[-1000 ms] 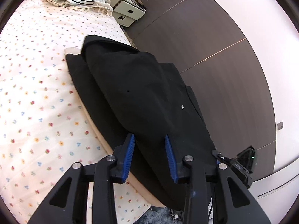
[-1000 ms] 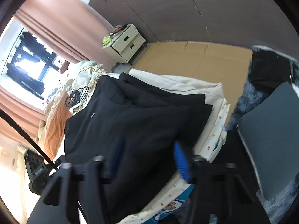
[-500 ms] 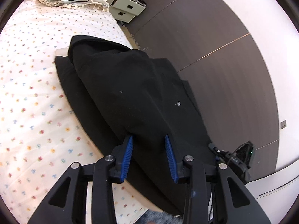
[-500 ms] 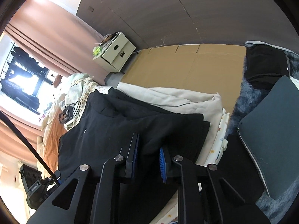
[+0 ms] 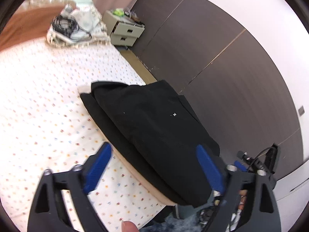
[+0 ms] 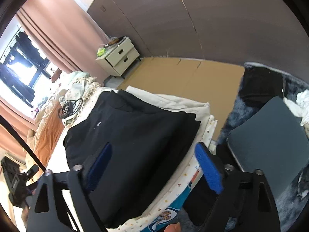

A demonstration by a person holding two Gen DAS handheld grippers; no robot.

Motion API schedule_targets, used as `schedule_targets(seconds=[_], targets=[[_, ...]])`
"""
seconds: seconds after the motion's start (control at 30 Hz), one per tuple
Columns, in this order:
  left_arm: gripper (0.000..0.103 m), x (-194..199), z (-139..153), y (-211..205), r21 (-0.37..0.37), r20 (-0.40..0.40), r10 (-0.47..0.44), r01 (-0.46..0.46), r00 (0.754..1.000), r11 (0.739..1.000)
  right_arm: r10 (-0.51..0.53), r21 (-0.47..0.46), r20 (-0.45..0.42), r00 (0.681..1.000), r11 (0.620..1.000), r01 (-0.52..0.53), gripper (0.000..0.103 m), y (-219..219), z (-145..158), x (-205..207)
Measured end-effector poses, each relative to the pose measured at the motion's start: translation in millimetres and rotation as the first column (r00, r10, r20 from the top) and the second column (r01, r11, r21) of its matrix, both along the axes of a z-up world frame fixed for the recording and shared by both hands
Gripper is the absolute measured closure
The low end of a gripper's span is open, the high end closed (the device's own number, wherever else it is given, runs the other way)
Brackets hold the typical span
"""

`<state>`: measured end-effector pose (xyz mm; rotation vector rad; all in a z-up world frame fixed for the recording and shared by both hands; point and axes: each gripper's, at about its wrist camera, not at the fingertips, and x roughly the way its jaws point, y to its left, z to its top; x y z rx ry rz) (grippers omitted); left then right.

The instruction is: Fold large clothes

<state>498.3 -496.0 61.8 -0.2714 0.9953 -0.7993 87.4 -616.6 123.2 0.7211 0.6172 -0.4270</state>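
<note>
A black garment (image 5: 154, 123) lies folded in a long stack at the right edge of the bed, over a beige layer (image 5: 135, 172). My left gripper (image 5: 152, 147) hovers above its near end. The blue pads (image 5: 98, 164) are opening wide and press on nothing. In the right wrist view the same black garment (image 6: 139, 131) rests on a cream cloth (image 6: 173, 102). My right gripper (image 6: 153, 147) is above it, its jaws opening too, with no cloth pinched between the pads (image 6: 208, 170).
The bed's flowered sheet (image 5: 48, 106) spreads to the left. A blanket with black cables (image 5: 65, 23) lies at the head end, near a cream nightstand (image 6: 119, 58). Brown cardboard (image 6: 183, 77) covers the floor by the dark wall. A grey cushion (image 6: 270, 135) is at the right.
Both grippers were shut on the black garment's near edge. They have let go, their jaws have spread wide, and both have lifted and pulled back from the cloth.
</note>
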Motion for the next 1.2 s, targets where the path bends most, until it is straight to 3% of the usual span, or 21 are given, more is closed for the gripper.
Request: schedule_targets(seconds=[0.33,0.57,0.7,0.97,1.2], targets=[[0.0,-68,65,49,0.065,0.232,-0.025,0.011,0.972,0.998,0.079,-0.095,0.037,0.996,0.993,-0.076,0.0,48,14,-43],[0.0,-117,88,76,0.137,0.3,-0.056,0.015,0.952,0.99,0.145,-0.16,0.064,0.987,0.978,-0.133,0.0,78,27,-79],[0.0,-146,100,101,0.13,0.329,-0.034,-0.01,0.944,0.991,0.159,-0.171,0.091,0.983,0.975,-0.142,0.0,97,32,-101],[0.0,-216,121,151,0.17,0.448,0.007,-0.092,0.894,0.981,0.172,-0.225,0.117,0.978,0.964,-0.142,0.0,132,33,-141],[0.0,-272,125,198,0.139,0.501,0.087,-0.179,0.861,0.974,0.212,-0.291,0.118,0.97,0.942,-0.17,0.0,161,29,-167]])
